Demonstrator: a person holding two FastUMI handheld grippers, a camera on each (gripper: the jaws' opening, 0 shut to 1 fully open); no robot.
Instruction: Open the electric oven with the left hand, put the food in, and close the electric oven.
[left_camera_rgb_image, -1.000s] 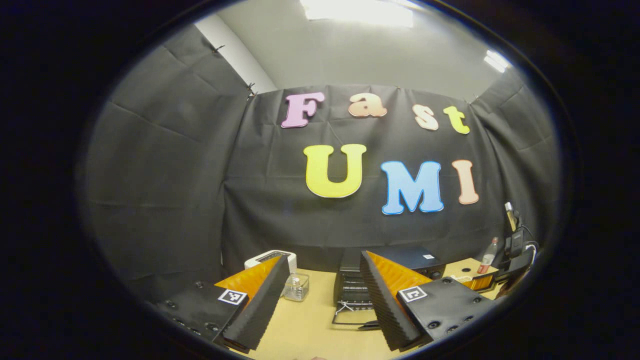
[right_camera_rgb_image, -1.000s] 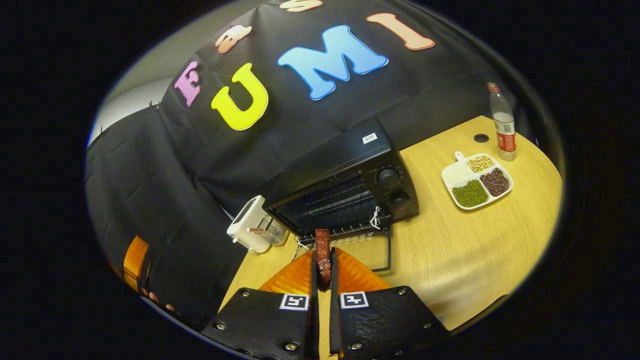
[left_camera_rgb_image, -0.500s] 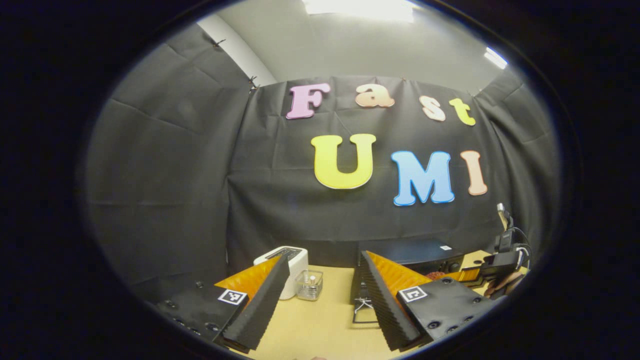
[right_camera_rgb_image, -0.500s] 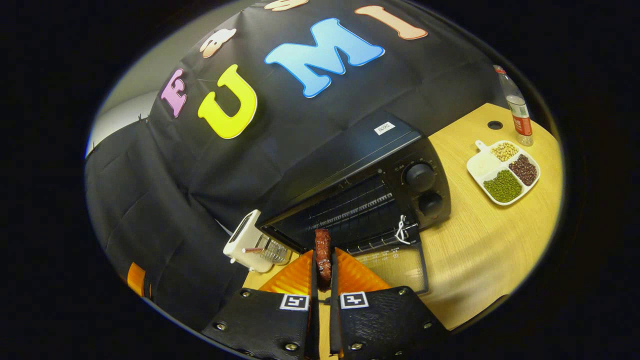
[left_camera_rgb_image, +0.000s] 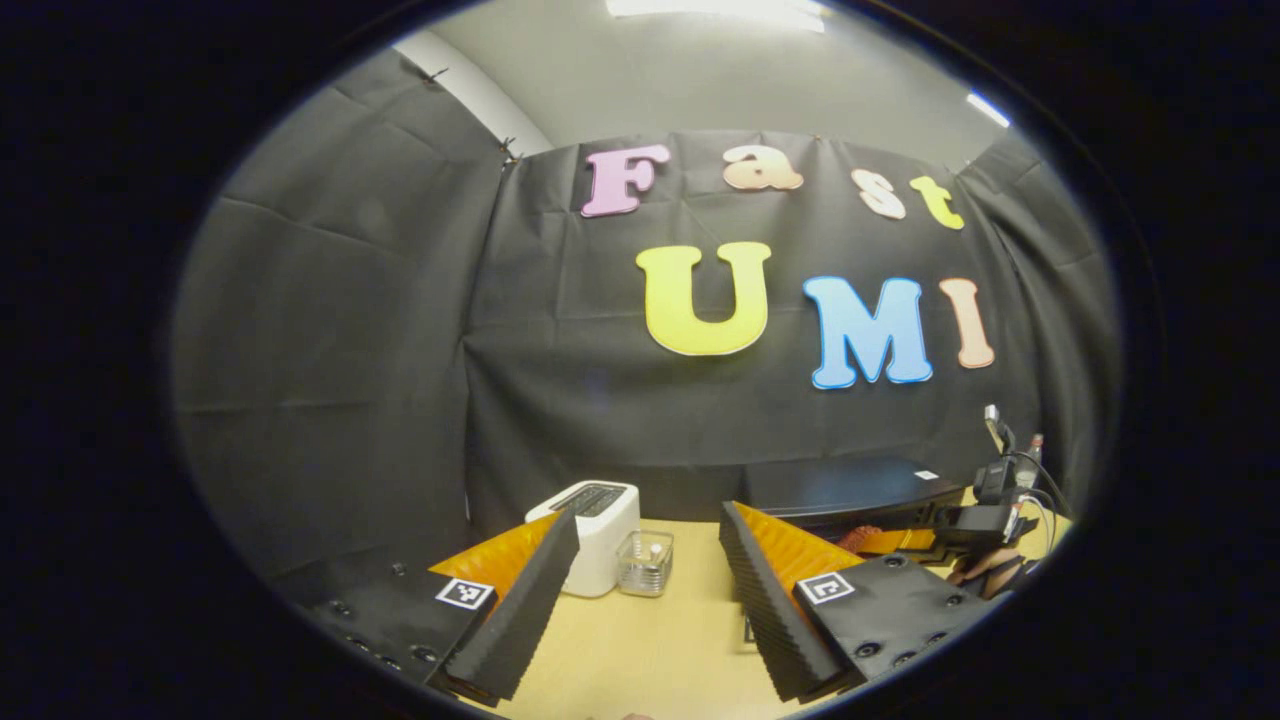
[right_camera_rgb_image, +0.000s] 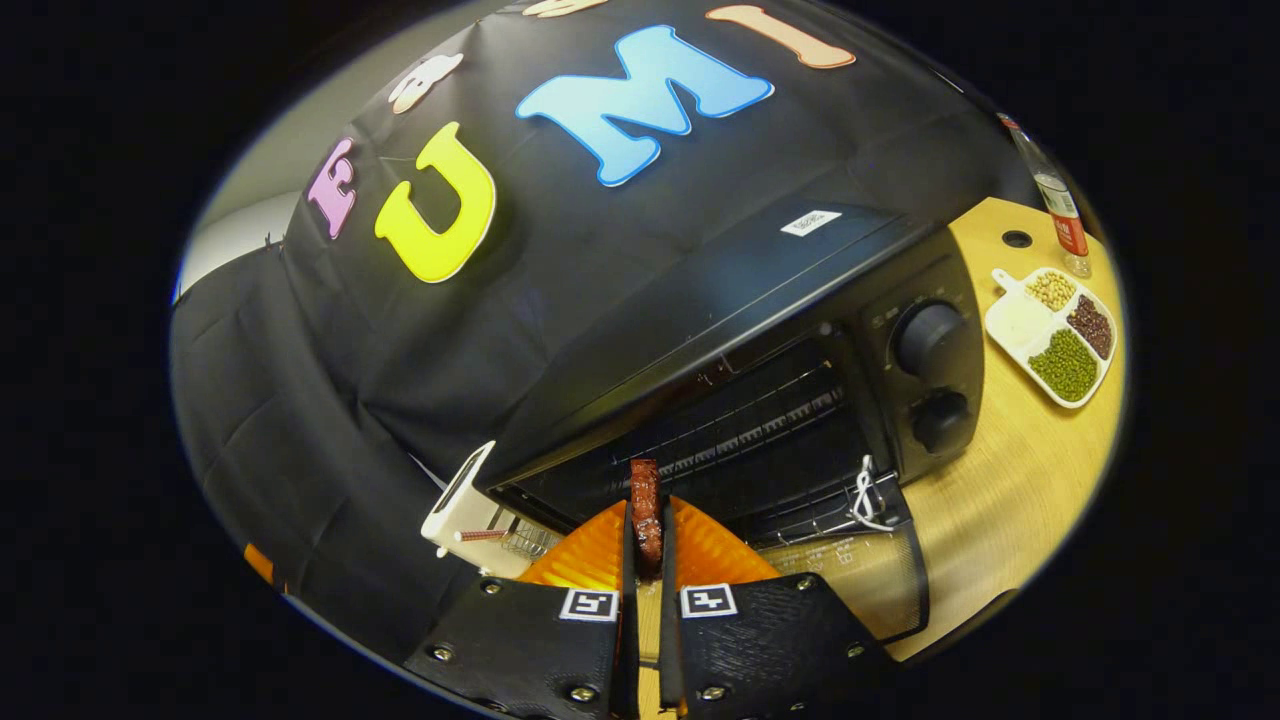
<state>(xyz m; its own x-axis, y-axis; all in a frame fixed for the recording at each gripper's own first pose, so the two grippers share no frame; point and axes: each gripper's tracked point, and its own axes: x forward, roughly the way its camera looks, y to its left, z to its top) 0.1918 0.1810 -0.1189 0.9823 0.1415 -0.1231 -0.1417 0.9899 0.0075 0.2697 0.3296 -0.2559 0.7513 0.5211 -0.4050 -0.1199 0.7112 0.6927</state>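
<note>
Right gripper view has the oven (right_camera_rgb_image: 760, 330) door already down and my right gripper (right_camera_rgb_image: 647, 545) clenched on the food (right_camera_rgb_image: 646, 510) at its mouth; placing and closing remain, left gripper (left_camera_rgb_image: 640, 600) released.

Cloth-walled recording booth, wooden table (right_camera_rgb_image: 1010, 490), oven (right_camera_rgb_image: 800, 330).

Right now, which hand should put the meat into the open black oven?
The right. Its right gripper is shut on the dark red strip of meat, right before the black electric oven's open mouth. The left gripper is open, empty, off to the side near the white toaster.
</note>
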